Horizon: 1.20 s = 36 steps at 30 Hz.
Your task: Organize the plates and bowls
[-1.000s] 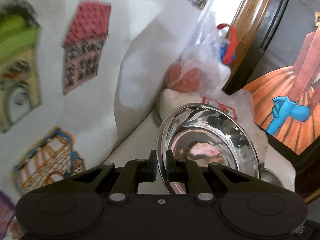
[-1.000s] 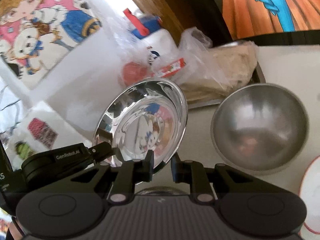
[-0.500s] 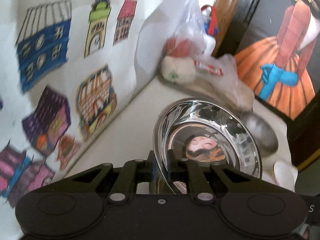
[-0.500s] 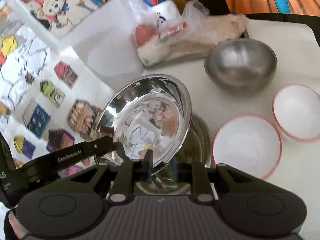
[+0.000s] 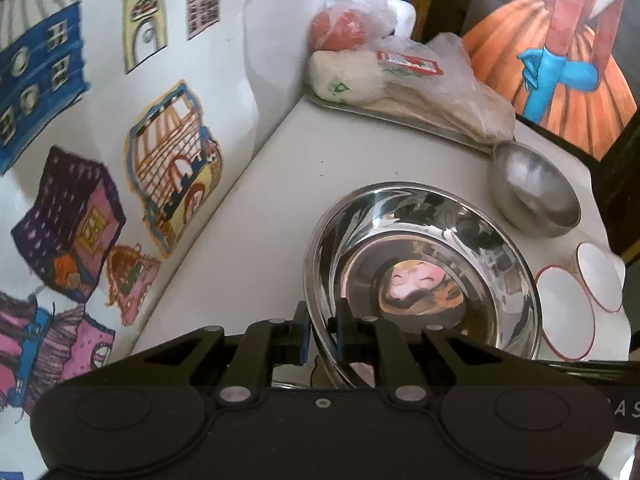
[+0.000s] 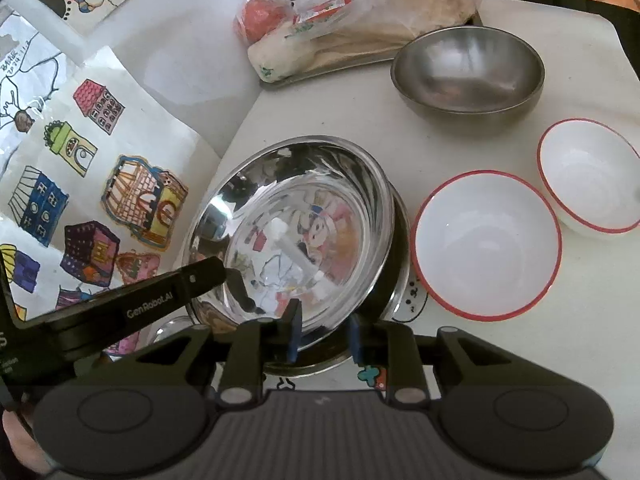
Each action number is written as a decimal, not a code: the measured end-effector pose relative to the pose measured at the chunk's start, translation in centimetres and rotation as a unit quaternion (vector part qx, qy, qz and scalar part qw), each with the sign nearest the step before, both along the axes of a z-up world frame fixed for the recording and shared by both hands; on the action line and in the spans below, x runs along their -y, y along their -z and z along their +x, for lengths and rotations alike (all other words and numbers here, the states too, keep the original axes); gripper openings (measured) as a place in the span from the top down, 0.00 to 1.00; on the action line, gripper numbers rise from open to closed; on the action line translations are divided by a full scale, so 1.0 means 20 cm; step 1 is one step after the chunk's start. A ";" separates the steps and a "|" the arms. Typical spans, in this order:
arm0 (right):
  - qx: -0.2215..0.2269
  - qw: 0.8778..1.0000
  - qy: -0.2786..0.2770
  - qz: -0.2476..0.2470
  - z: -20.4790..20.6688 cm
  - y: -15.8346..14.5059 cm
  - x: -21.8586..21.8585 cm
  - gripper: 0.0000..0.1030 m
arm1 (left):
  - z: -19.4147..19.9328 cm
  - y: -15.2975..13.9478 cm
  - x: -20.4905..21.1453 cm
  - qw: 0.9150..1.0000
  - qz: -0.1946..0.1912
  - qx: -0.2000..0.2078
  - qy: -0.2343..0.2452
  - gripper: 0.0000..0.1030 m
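Note:
A shiny steel plate (image 5: 420, 276) is pinched by its near rim in my left gripper (image 5: 322, 332). In the right wrist view the same plate (image 6: 296, 232) hangs tilted just over another steel plate (image 6: 394, 280) lying on the white table (image 6: 360, 120). My right gripper (image 6: 324, 338) has its jaws parted around the near rims and grips nothing. A dull steel bowl (image 6: 468, 72) stands at the back. Two white bowls with red rims, a large one (image 6: 486, 244) and a small one (image 6: 590, 180), stand to the right.
A steel tray (image 6: 332, 68) holding plastic bags of food (image 6: 344, 28) sits at the back against the wall. A wall with children's house drawings (image 5: 80, 160) runs along the table's left edge. A dark framed picture (image 5: 568, 52) stands behind.
Both grippers pulled back and down from the bags, carrying the steel plate down to just over the other plate. The right gripper's jaws have opened off the rim.

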State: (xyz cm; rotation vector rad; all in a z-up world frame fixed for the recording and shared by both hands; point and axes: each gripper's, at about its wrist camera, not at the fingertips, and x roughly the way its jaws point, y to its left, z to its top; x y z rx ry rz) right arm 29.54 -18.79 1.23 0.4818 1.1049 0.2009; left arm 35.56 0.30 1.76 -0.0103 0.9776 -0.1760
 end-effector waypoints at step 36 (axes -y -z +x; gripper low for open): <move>0.055 0.995 -0.060 -0.050 -0.19 -0.17 -0.03 0.16 | -0.21 -0.10 -0.07 0.998 0.021 0.053 0.015 0.68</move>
